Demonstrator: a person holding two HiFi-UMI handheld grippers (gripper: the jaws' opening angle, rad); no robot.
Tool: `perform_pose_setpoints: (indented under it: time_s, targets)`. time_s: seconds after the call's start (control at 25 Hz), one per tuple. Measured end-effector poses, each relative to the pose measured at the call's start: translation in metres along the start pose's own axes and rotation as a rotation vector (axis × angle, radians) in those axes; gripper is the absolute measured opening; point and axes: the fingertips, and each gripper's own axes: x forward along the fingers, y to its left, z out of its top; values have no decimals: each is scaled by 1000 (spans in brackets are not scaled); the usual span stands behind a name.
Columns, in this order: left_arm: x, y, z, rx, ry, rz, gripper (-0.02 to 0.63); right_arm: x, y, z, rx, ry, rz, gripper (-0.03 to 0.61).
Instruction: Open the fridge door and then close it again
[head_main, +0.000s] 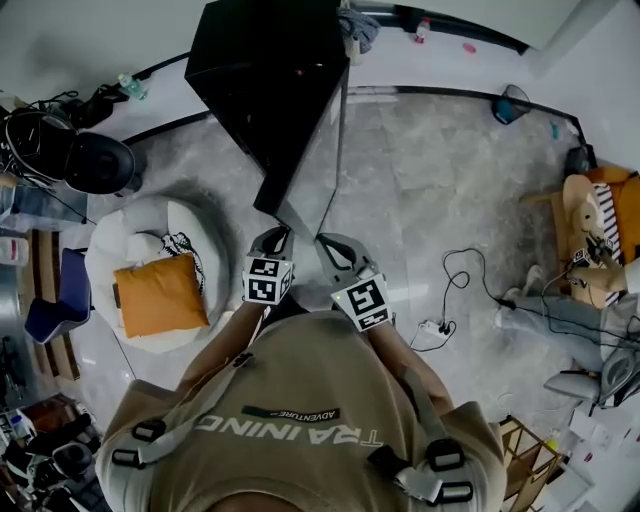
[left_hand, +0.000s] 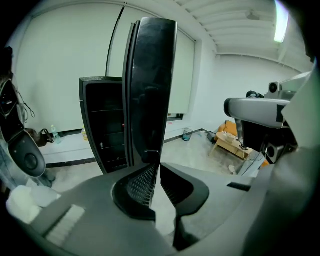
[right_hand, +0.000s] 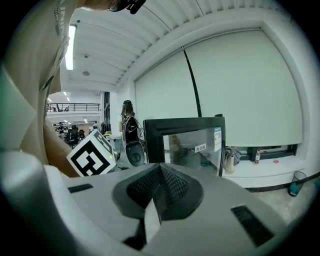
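The tall black fridge (head_main: 265, 50) stands in front of me with its glass door (head_main: 300, 170) swung open toward me. In the left gripper view the door (left_hand: 150, 90) shows edge-on, and the open cabinet (left_hand: 102, 125) with dark shelves is behind it to the left. My left gripper (head_main: 272, 242) sits at the door's lower free edge, its jaws (left_hand: 156, 167) closed down to a thin slit around that edge. My right gripper (head_main: 338, 250) hangs beside it, apart from the door, shut and empty (right_hand: 160, 172). It faces the glass pane (right_hand: 192, 147).
A white beanbag (head_main: 120, 240) with an orange cushion (head_main: 160, 295) lies on the floor to the left. Cables and a power strip (head_main: 438, 326) trail on the right. Wooden furniture (head_main: 590, 240) stands at the far right, and a blue bin (head_main: 512, 103) by the wall.
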Motion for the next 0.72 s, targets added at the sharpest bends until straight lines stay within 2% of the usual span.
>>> perform_pose_setpoints:
  time_s: [0.44, 0.72]
  targets:
    - [7, -46, 1, -71, -12, 91, 26, -46, -29, -23, -67, 6, 103, -5]
    - [11, -63, 1, -106, 7, 113, 26, -62, -27, -27, -50, 5, 129, -5]
